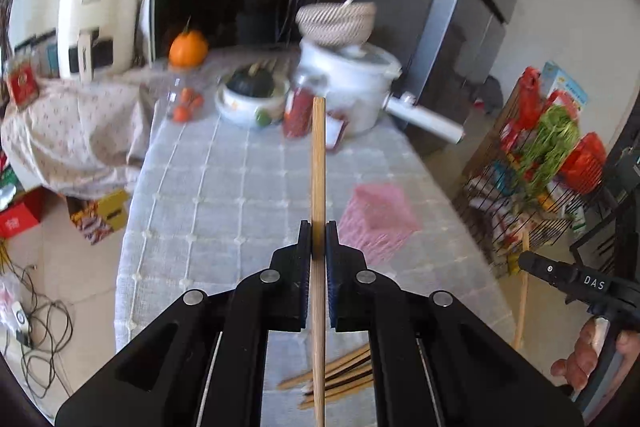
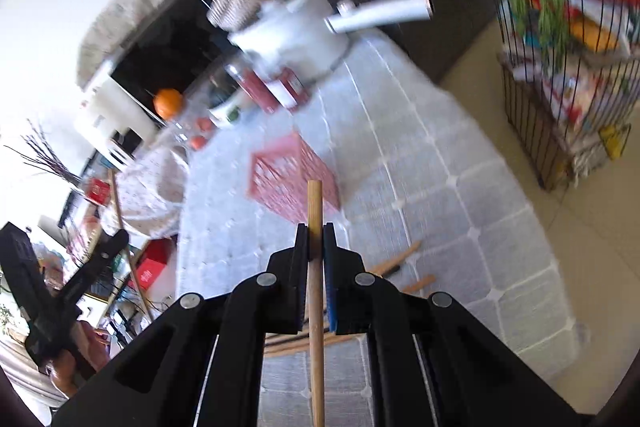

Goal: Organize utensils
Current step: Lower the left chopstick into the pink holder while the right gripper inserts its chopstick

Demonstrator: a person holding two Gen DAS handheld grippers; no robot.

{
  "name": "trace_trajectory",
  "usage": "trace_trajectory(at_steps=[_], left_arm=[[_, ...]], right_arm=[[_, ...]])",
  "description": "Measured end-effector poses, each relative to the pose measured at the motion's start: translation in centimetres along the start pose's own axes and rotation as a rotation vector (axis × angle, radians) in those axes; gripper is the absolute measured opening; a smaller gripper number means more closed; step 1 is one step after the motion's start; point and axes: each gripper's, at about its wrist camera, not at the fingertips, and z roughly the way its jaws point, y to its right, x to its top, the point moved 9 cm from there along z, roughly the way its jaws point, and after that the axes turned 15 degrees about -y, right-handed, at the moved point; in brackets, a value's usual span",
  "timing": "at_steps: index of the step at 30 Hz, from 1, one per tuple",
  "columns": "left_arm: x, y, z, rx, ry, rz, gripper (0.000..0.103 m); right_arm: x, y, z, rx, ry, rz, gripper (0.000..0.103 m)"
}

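My left gripper (image 1: 319, 231) is shut on a light wooden chopstick (image 1: 318, 163) that sticks out ahead and runs back under the camera. The right gripper (image 2: 316, 233) is shut on another wooden chopstick (image 2: 314, 203), held the same way. Both hang above the grey checked tablecloth (image 1: 224, 195). Several more chopsticks (image 1: 344, 375) lie in a loose pile on the cloth below the left gripper; some show as chopsticks (image 2: 396, 263) beside the right fingers. A pink mesh basket (image 1: 376, 219) stands ahead on the cloth, also seen as the basket (image 2: 292, 179). The right gripper (image 1: 528, 259) shows with its chopstick at the left view's right edge.
At the table's far end stand a white pot (image 1: 352, 83) with a long handle, a red jar (image 1: 298, 111), a bowl with a dark squash (image 1: 252, 95), small oranges and a woven basket (image 1: 336, 21). A wire rack (image 1: 540, 167) of goods stands on the floor right. Cables lie left.
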Motion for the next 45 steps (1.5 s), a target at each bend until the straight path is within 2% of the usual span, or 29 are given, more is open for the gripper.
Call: trace_trajectory(at_steps=[5, 7, 12, 15, 21, 25, 29, 31, 32, 38, 43, 44, 45], left_arm=[[3.0, 4.0, -2.5, -0.078, 0.076, 0.062, 0.006], [3.9, 5.4, -3.0, -0.085, 0.114, 0.092, 0.006], [6.0, 7.7, -2.4, -0.123, 0.194, 0.125, 0.006], [7.8, 8.0, -1.1, -0.14, 0.26, 0.095, 0.006], [11.7, 7.2, 1.2, -0.106, 0.428, 0.037, 0.006], [13.5, 6.6, 3.3, -0.117, 0.461, 0.004, 0.006], [12.7, 6.4, 6.7, -0.105, 0.451, 0.003, 0.007], [11.7, 6.2, 8.0, -0.087, 0.435, 0.014, 0.023], [11.1, 5.9, 8.2, -0.07, 0.439, 0.019, 0.024], [11.1, 3.6, 5.2, -0.055, 0.491, -0.018, 0.028], [11.5, 2.4, 3.3, -0.059, 0.527, -0.062, 0.046], [11.4, 2.3, 3.4, -0.055, 0.524, -0.067, 0.048], [11.3, 2.2, 3.6, -0.051, 0.517, -0.07, 0.05]], right_arm=[[2.7, -1.2, -3.9, 0.026, 0.107, -0.052, 0.008], [3.8, -1.4, -4.8, 0.042, 0.143, -0.059, 0.008], [7.4, -2.8, -6.4, 0.062, 0.26, -0.093, 0.008], [10.4, -4.7, -7.3, 0.085, 0.367, -0.118, 0.008], [14.3, -7.9, -8.1, 0.092, 0.55, -0.194, 0.008], [16.1, -9.1, -7.2, 0.093, 0.643, -0.237, 0.008], [17.0, -9.4, -4.9, 0.098, 0.67, -0.257, 0.008], [17.0, -9.2, -3.5, 0.078, 0.687, -0.272, 0.008], [17.0, -9.1, -2.9, 0.069, 0.694, -0.277, 0.008], [16.3, -8.1, -0.2, 0.046, 0.69, -0.298, 0.008], [15.9, -8.6, 0.6, 0.04, 0.706, -0.327, 0.008], [15.7, -8.6, 1.0, 0.041, 0.705, -0.335, 0.012], [15.2, -8.6, 1.3, 0.044, 0.706, -0.344, 0.023]])
